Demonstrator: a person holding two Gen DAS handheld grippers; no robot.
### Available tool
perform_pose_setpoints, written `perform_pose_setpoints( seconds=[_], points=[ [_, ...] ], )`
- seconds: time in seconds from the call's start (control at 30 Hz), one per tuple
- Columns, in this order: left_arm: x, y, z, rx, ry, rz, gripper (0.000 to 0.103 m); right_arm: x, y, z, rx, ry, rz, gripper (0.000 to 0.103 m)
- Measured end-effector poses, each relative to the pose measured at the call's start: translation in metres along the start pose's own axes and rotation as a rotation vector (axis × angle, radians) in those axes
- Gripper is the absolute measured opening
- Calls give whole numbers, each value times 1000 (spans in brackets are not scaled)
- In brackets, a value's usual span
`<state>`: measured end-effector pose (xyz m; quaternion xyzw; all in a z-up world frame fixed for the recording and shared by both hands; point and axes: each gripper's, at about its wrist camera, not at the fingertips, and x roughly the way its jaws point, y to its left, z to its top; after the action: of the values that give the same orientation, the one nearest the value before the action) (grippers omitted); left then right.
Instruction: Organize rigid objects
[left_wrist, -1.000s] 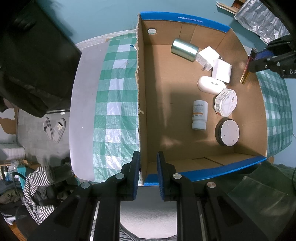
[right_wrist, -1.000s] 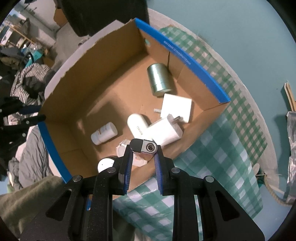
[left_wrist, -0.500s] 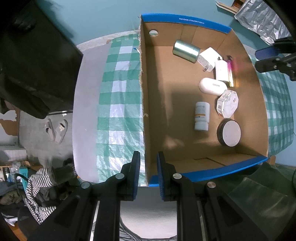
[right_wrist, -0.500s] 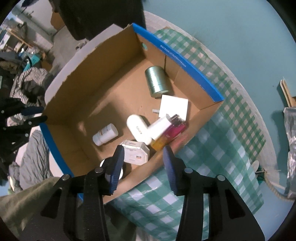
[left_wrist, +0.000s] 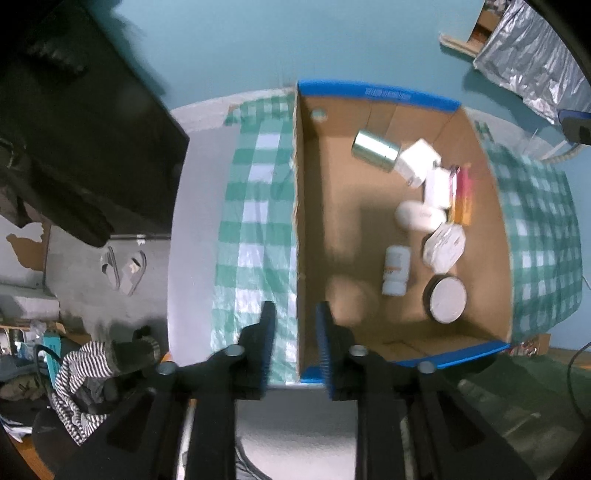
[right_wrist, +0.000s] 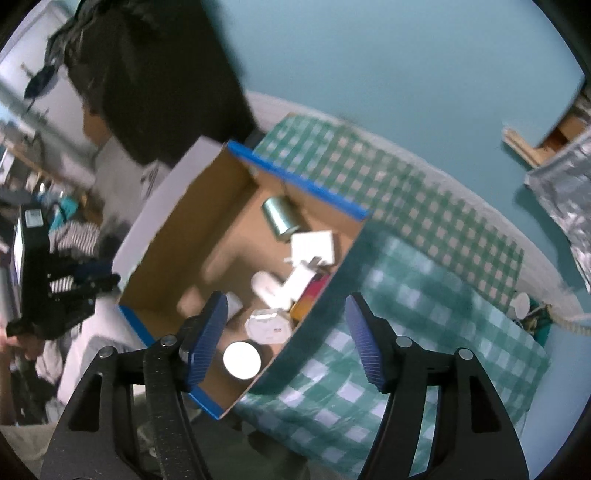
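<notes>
Since a second ago my right tool (right_wrist: 284, 338) has let go of the pink and amber lighter (left_wrist: 461, 194), which now lies inside the cardboard box (left_wrist: 495, 221) against its right wall, beside the white charger (left_wrist: 437, 188). From the right wrist view that tool hangs above the box's near corner, its jaws opening wide with nothing between them.

On the bench (left_wrist: 192, 221), over the green checked cloth (left_wrist: 255, 206), the box sits open with blue-taped rims. Inside it I see, biggest first, the silver tin (left_wrist: 375, 149) lying on its side toward the far wall, the round white-lidded jar (left_wrist: 447, 300) near the front, the white hexagonal pack (left_wrist: 443, 242), the white oval case (left_wrist: 419, 216), a second white plug adapter (left_wrist: 417, 160), and the white pill bottle (left_wrist: 396, 271) lying flat.

My left tool (left_wrist: 294, 339) straddles the box's left wall near the front corner; its jaws are opening, slightly apart, the pads no longer pressing the cardboard.
</notes>
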<state>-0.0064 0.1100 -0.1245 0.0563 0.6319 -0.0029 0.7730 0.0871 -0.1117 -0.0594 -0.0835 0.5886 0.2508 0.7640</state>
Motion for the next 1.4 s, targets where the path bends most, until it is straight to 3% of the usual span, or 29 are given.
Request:
perform_pose_setpoints(
  seconds=[0.17, 0.33, 0.4, 0.53, 0.87, 1.4],
  points=[
    [-34, -14, 20, 8, -101, 31, 46, -41, -15, -4, 84, -116, -77, 72],
    [-68, -28, 40, -11, -187, 13, 65, -76, -26, -14, 142, -208, -191, 74],
    [-88, -37, 48, -4, -245, 12, 80, -87, -30, -18, 163, -239, -203, 74],
    [-123, -53, 59, 10, -343, 4, 100, -111, -38, -32, 211, -328, -272, 74],
    [-160, -89, 66, 48, -488, 33, 102, -145, -57, -62, 303, -417, -334, 74],
    [-172, -110, 63, 75, -509, 53, 102, -154, -70, -79, 332, -443, -339, 74]
  ],
)
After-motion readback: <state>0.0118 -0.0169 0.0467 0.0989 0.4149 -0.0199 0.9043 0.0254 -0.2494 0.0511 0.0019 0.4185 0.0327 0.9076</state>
